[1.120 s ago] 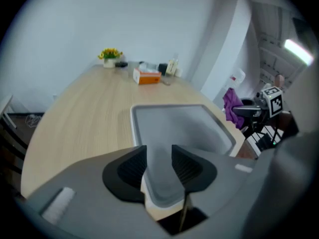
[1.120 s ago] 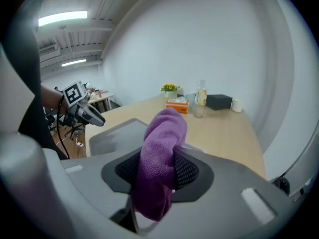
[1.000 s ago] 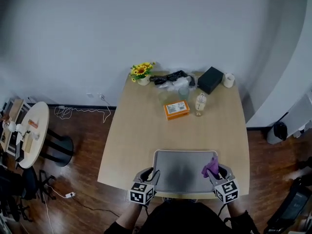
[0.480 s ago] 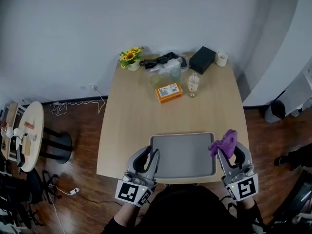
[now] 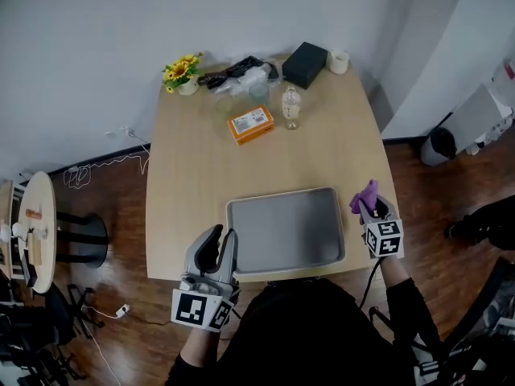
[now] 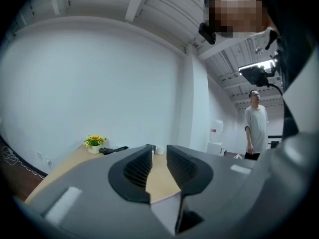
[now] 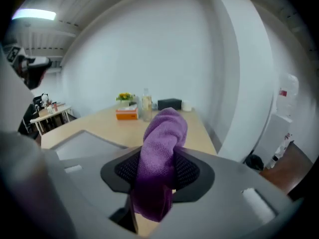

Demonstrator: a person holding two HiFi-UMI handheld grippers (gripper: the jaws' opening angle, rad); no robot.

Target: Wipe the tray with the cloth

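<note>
The grey tray (image 5: 282, 232) lies flat near the table's front edge. My right gripper (image 5: 368, 207) hovers just past its right rim, shut on a bunched purple cloth (image 5: 364, 195). In the right gripper view the cloth (image 7: 162, 143) stands up between the pads, the jaws are easing open slightly, and the tray (image 7: 84, 143) lies to the left. My left gripper (image 5: 219, 244) is at the tray's left rim near the front corner. Its jaws (image 6: 158, 158) stand close together. A pale strip of the tray (image 6: 164, 208) fills the gap low between them.
At the table's far end are an orange box (image 5: 250, 124), a clear bottle (image 5: 290, 107), a black box (image 5: 305, 64), a white cup (image 5: 339, 61), a pot of yellow flowers (image 5: 180, 72) and a black cable with plastic wrap (image 5: 237, 72). A person (image 6: 255, 128) stands off to the right.
The right gripper has carried the cloth from the tray's front right corner out past its right rim. The left gripper's jaws have narrowed at the tray's left rim. The head view has shifted.
</note>
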